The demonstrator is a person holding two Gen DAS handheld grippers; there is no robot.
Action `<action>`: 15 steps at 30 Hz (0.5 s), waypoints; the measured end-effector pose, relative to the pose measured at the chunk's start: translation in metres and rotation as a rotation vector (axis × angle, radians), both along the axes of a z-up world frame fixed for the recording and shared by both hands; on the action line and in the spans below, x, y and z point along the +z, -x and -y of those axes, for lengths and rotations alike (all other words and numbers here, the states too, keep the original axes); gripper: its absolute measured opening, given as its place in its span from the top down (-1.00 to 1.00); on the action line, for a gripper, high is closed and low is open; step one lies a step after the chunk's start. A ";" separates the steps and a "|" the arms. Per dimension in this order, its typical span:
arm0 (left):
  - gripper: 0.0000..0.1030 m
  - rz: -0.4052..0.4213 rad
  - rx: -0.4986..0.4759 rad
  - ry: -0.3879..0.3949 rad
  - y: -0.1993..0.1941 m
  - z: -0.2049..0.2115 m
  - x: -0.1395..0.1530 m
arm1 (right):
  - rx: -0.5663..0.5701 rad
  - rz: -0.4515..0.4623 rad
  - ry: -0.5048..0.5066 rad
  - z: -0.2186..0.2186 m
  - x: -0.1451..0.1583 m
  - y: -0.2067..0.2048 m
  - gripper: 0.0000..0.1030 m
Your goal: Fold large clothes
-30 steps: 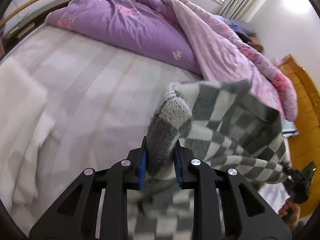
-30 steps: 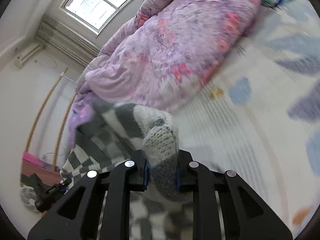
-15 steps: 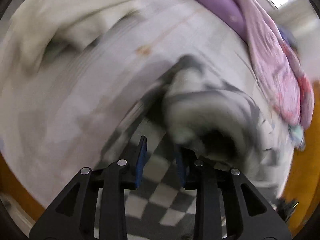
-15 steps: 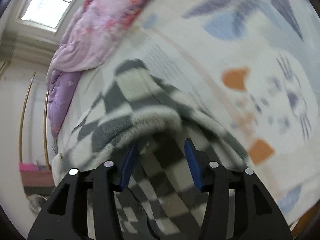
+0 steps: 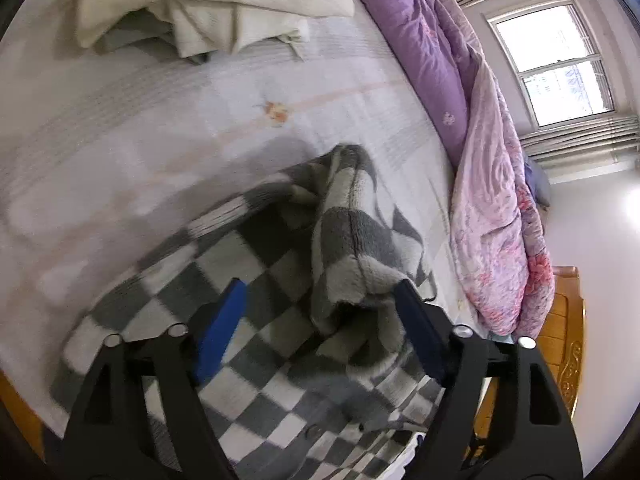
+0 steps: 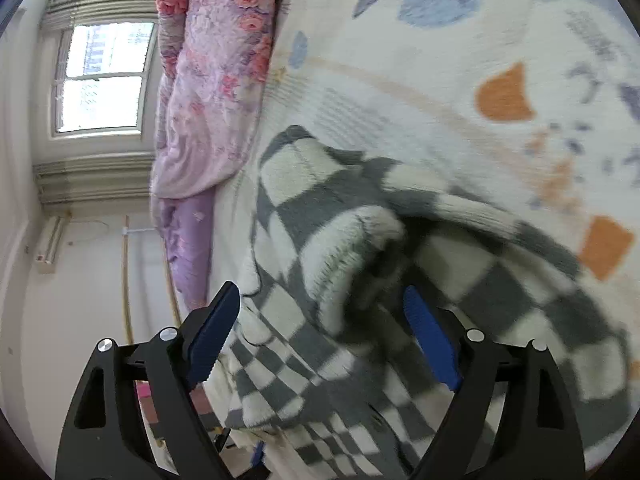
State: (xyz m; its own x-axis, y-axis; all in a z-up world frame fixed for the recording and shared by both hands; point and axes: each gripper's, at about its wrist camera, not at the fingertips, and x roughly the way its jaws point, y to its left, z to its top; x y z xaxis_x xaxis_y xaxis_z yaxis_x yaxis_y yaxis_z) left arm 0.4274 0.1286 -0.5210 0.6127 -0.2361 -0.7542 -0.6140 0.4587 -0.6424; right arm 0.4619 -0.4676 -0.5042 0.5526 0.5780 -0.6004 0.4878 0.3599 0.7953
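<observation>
Lower part of checkered fleece garment [image 5: 256, 264] cut off behind gripper bodies; garment type not discernible; right view partly blurred. One garment counted, laid on bed sheet [image 5: 120, 140], folded edge bunched. One purple quilt [image 5: 436, 60], one cream cloth pile [image 5: 208, 8]. Left gripper [image 5: 320, 320] jaws opening, wide, fold between, right pad touched. Right gripper [image 6: 324, 332] jaws opening, wide, fabric between, unpressed.

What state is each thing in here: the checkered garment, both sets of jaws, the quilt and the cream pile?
Checkered garment: lying on the bed, a fold doubled over it, bunched.
Left gripper: jaws opening, fold loose between them, not pinched.
Right gripper: jaws opening, fabric between them, unpinched.
Purple quilt: heaped along the bed's far side.
Cream cloth pile: rumpled, unfolded.
</observation>
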 end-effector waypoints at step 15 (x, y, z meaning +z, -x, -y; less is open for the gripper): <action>-0.59 0.026 -0.022 0.134 -0.021 -0.005 -0.030 | 0.041 -0.055 0.067 -0.014 -0.026 -0.018 -0.29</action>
